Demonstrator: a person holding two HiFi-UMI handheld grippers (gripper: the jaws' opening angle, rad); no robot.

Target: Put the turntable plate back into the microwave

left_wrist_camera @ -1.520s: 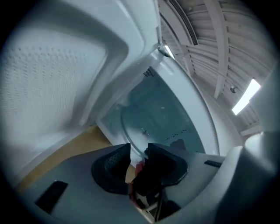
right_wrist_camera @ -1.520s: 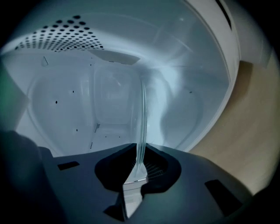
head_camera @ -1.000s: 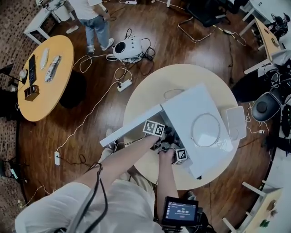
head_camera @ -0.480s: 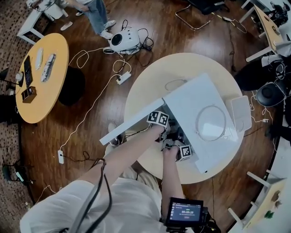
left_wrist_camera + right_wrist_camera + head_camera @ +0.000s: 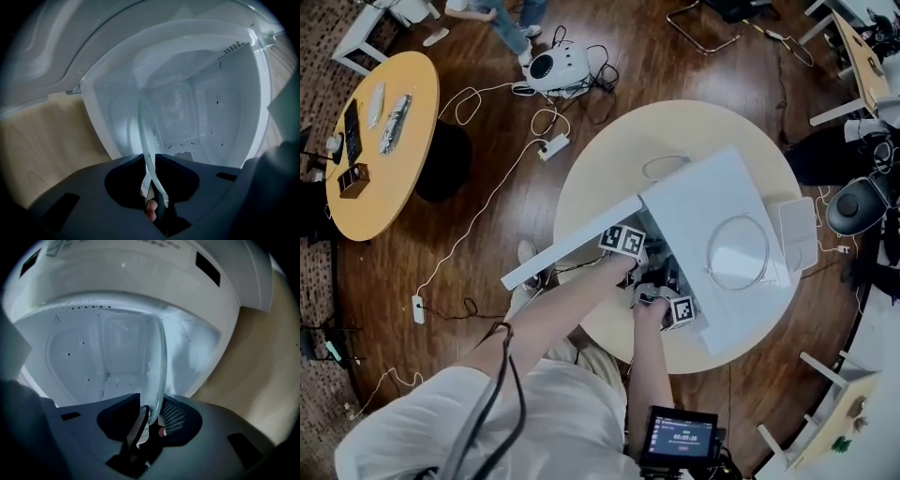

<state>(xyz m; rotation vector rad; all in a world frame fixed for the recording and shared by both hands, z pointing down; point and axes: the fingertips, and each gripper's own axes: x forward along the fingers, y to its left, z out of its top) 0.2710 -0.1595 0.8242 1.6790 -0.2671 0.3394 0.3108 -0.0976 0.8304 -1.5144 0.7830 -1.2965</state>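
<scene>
The white microwave (image 5: 703, 206) stands on a round table with its door (image 5: 572, 244) swung open to the left. Both grippers reach into its mouth. The clear glass turntable plate (image 5: 146, 126) stands on edge in front of the empty cavity (image 5: 206, 108). My left gripper (image 5: 149, 161) has just been closing and is shut on the plate's rim. The same plate (image 5: 157, 366) runs between the jaws of my right gripper (image 5: 152, 416). Those jaws have just been opening, and the meshed pad stands off the glass. In the head view the plate is hidden behind the left gripper (image 5: 639, 266) and the right gripper (image 5: 661, 287).
A thin ring (image 5: 739, 253) lies on the microwave's top and another ring (image 5: 664, 167) on the round table (image 5: 609, 178) behind it. A white flat pad (image 5: 799, 234) sits at the table's right edge. Cables and a power strip (image 5: 553, 147) cross the wooden floor.
Both grippers have stayed at the microwave's opening. The head view has shifted a little, and the person at the top has walked almost out of the picture.
</scene>
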